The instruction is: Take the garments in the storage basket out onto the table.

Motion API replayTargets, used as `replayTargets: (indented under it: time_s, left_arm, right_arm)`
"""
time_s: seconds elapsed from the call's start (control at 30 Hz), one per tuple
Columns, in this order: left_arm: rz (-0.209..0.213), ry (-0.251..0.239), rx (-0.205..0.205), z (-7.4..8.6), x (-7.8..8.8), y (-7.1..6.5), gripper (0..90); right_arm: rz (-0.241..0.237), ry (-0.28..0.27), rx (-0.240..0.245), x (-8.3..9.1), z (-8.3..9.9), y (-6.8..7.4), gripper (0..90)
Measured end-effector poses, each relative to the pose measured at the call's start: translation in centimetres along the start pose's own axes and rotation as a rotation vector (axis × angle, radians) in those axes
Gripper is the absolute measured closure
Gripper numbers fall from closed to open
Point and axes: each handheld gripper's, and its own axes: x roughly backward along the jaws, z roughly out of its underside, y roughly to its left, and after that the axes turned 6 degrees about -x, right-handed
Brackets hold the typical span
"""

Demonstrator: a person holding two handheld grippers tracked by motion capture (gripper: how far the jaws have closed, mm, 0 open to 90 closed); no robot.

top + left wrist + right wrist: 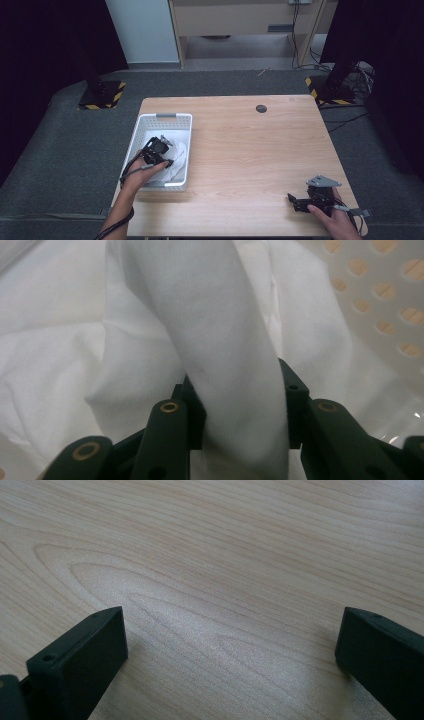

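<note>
White soft cloth (pixel 177 156), crumpled and bunched, lies inside a white perforated plastic basket (pixel 176 119) that sits on the left part of a pale wooden table (pixel 250 150). The left gripper (pixel 164 152) reaches down into the basket from the near side, the person's left hand (pixel 142 175) wrapped around its body with the cable trailing back along the forearm. In the left gripper view a raised fold of the cloth (pixel 225 355) stands upright between the two black jaws, which press against it from either side (the fabric bulges above the pinch), so this gripper is clenched on the cloth; the rest of the fabric spreads out in loose folds behind and to the sides. The basket's holed wall (pixel 385 295) curves across the upper right corner of that view, wood showing through the holes.

The right gripper (pixel 295 200) rests low over the near right part of the table, well apart from the basket, held by the right hand (pixel 337 217). In the right gripper view its jaws stand wide apart over bare wood grain (pixel 225 580), with nothing between them.
</note>
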Motion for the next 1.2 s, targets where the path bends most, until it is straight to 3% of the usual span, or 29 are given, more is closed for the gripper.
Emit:
replayTargets:
  time_s: [0.07,0.2,0.33,0.5,0.53,0.63,0.67,1.0,1.1,1.2]
  left_arm:
    - [0.009,-0.018,-0.01,0.0,0.1,0.0,57.4]
    - [0.075,-0.101,0.006,0.0,0.4,0.1,23.0]
    - [0.101,-0.116,-0.044,-0.1,0.2,-0.1,6.7]
    - [0.062,-0.105,-0.086,-0.3,-0.5,-0.5,3.1]
    - [0.035,-0.078,-0.102,-0.4,-1.2,-0.7,3.1]
    - [0.018,-0.063,-0.116,-0.4,-1.6,-0.6,2.3]
    - [0.017,-0.072,-0.096,-0.4,-1.9,-0.4,2.2]
    - [0.005,-0.057,-0.065,0.1,-2.7,0.5,0.7]
    - [-0.017,-0.066,-0.08,0.0,-2.7,0.5,1.4]
    - [-0.013,-0.064,-0.078,0.0,-2.8,0.6,1.4]
  right_arm:
    - [0.0,0.0,0.0,0.0,0.0,0.0,0.5]
    - [0.0,0.0,0.0,0.0,0.0,0.0,0.5]
    - [0.001,0.0,-0.001,0.0,0.0,0.0,0.5]
    - [0.002,0.0,-0.001,0.0,0.0,0.0,0.5]
    - [0.002,0.0,-0.001,0.0,0.0,0.0,0.5]
    - [0.002,0.0,-0.002,0.0,0.0,0.0,0.5]
    - [0.003,0.0,-0.002,0.0,0.0,0.0,0.5]
    - [0.003,0.0,-0.003,0.0,0.0,0.0,0.5]
    - [0.004,0.0,-0.003,0.0,0.0,0.0,0.5]
    - [0.004,-0.001,-0.003,0.0,0.0,0.0,0.5]
